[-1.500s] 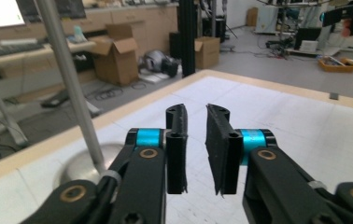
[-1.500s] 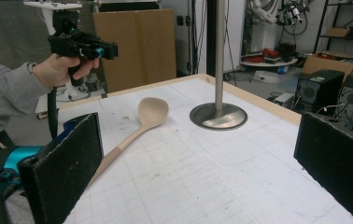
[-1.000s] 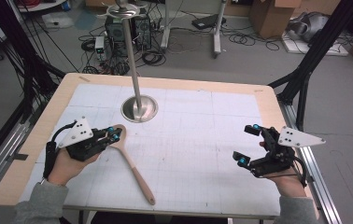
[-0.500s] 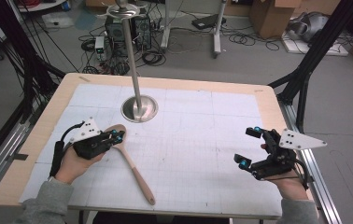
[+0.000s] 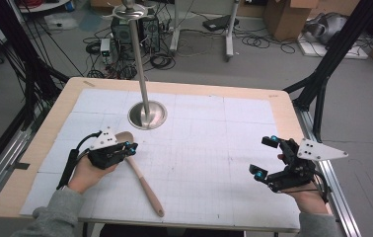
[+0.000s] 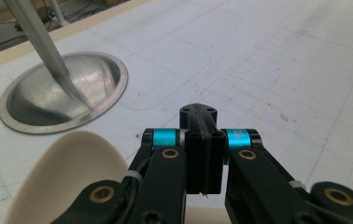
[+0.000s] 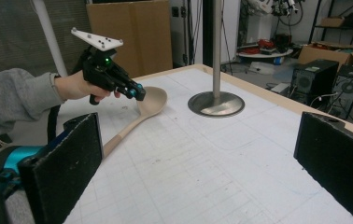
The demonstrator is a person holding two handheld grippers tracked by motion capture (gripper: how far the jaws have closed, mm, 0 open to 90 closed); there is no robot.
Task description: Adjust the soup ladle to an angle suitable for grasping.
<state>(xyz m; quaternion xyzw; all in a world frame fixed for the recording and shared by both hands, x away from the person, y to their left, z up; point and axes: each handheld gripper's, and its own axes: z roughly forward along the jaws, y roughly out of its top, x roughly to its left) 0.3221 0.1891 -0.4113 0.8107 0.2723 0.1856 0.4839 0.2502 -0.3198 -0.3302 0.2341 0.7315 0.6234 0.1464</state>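
The left tongs are shut tight, with nothing between the jaws. You can see that best in the left gripper view, where the two black jaws press flat together. Their tips sit just over the neck of the spoon, right behind its bowl. It looks like the person is getting ready to pick the spoon up. For that, the left tongs must first open, then go down around the neck and squeeze. The spoon lies flat on the bench, near the left edge, with its handle pointing to the front edge. The right tongs are wide open and hold nothing, near the right edge of the bench and well apart from the spoon. Just past the spoon's bowl, toward the back edge, stands the pole on its round base. The right gripper view shows the left tongs from the side, hanging a bit above the spoon. The high view cannot show that gap.
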